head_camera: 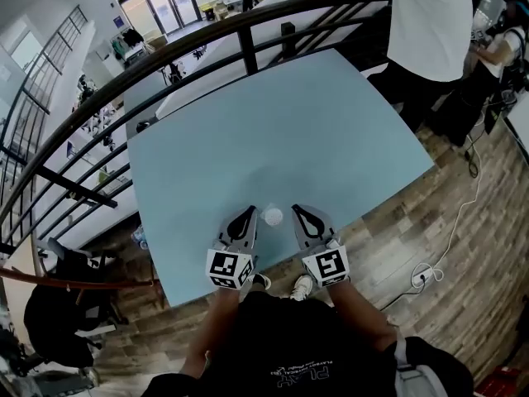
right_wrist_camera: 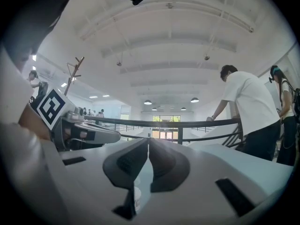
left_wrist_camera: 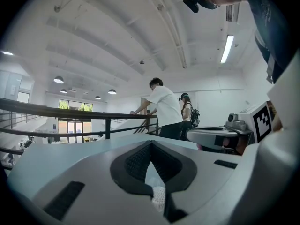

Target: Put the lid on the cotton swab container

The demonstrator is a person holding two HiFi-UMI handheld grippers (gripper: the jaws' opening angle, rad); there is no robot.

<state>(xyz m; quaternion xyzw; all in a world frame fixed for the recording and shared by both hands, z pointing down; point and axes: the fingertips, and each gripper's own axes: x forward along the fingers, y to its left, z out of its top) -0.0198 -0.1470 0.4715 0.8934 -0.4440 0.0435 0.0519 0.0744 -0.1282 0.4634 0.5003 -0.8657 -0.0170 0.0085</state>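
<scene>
The left gripper point(left_wrist_camera: 151, 145) has its jaws brought together at the tips with nothing held, and the right gripper point(right_wrist_camera: 148, 142) likewise has its jaws closed on nothing. Between the two sets of tips, just beyond them and touching neither, stands the small white round cotton swab container point(head_camera: 273, 216), close to the near edge of the pale blue desk point(head_camera: 289, 122). Its top looks dotted, as if swab ends show, so it is probably uncovered. No separate lid can be made out in any view, and the rest of the desk shows nothing else. Beyond the far edge runs a dark metal railing point(head_camera: 248, 40). The work seems to be at its very start, with nothing grasped. The next move likely calls for finding the lid, opening one pair of jaws to take it, and steadying the container with the other.
</scene>
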